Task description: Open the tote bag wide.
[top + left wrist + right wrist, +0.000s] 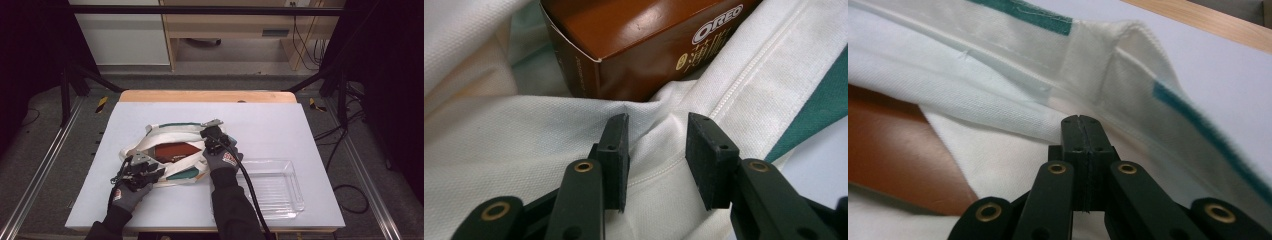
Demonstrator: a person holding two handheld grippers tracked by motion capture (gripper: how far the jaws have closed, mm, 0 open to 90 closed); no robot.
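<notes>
The canvas tote bag (172, 152), white with green trim, lies at the middle of the white table (280, 125), mouth agape, a brown Oreo box (172, 150) inside it. The left gripper (145, 167) sits at the bag's seven o'clock edge; its jaws stand spread around a raised fold of the cloth (656, 135), pads just beside it. The right gripper (212, 137), at the bag's three o'clock, has its jaws pressed together against the white fabric. A clear plastic tray (295, 192) rests at the table's four o'clock.

overhead view, two close bag (172, 150) views
</notes>
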